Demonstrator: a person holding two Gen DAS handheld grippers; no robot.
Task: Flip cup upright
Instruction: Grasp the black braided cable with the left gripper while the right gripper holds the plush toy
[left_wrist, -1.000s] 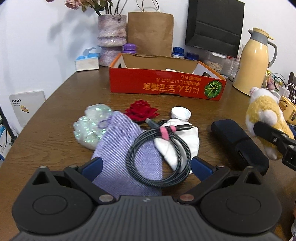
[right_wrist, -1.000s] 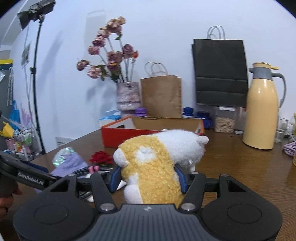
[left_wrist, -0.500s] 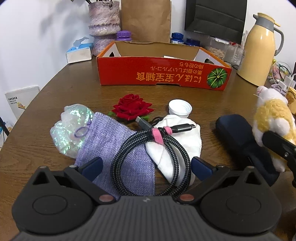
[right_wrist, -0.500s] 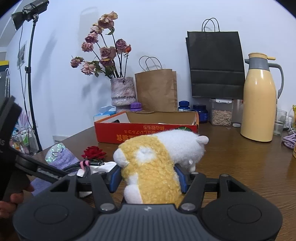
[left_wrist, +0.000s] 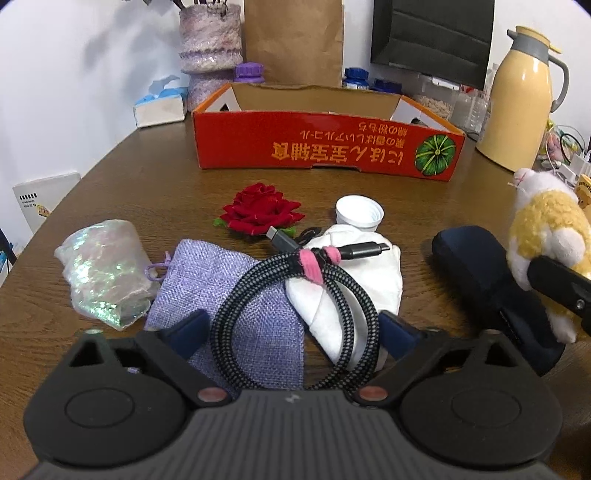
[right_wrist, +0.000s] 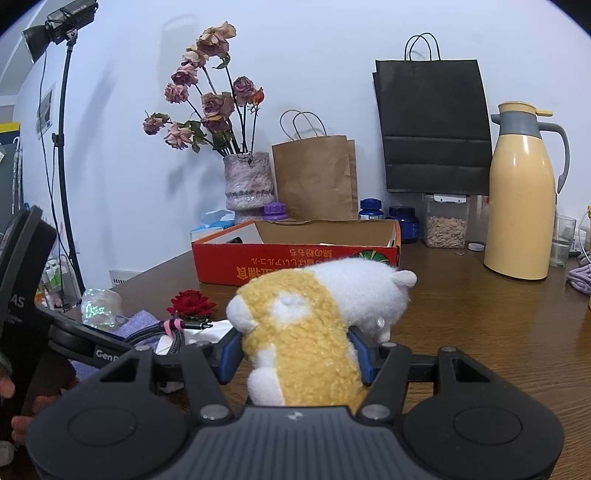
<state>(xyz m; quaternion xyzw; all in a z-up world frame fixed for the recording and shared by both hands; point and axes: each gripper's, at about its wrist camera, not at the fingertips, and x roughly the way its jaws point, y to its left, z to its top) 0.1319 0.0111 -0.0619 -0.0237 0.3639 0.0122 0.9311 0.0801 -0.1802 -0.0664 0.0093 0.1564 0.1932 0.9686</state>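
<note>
The right tool (right_wrist: 295, 350) is clenched on a yellow-and-white plush toy (right_wrist: 314, 317), held just above the tabletop (right_wrist: 480, 332). My guess is it is being kept clear of the clutter so the other hand has room to work.

The left tool (left_wrist: 295, 326) hangs over that clutter with its jaws closing. A coiled braided cable (left_wrist: 295, 317) and a purple cloth pouch (left_wrist: 236, 295) lie between its fingers, but the pads press on nothing.

The cup (left_wrist: 359, 214), small and white, sits beyond the coil, touching the far edge of a crumpled white cloth (left_wrist: 354, 284), with a red fabric rose (left_wrist: 262, 210) to its left. Its mouth shows toward the camera, and I cannot tell whether it is tipped or already standing. The tool is short of it, so I judge the approach unfinished.

The red cardboard box (left_wrist: 325, 144) carries yellow Japanese characters, upside down from here, beside a green pumpkin picture. In the right wrist view the left tool's arm shows white letters starting "Gen", the rest being hidden.
</note>
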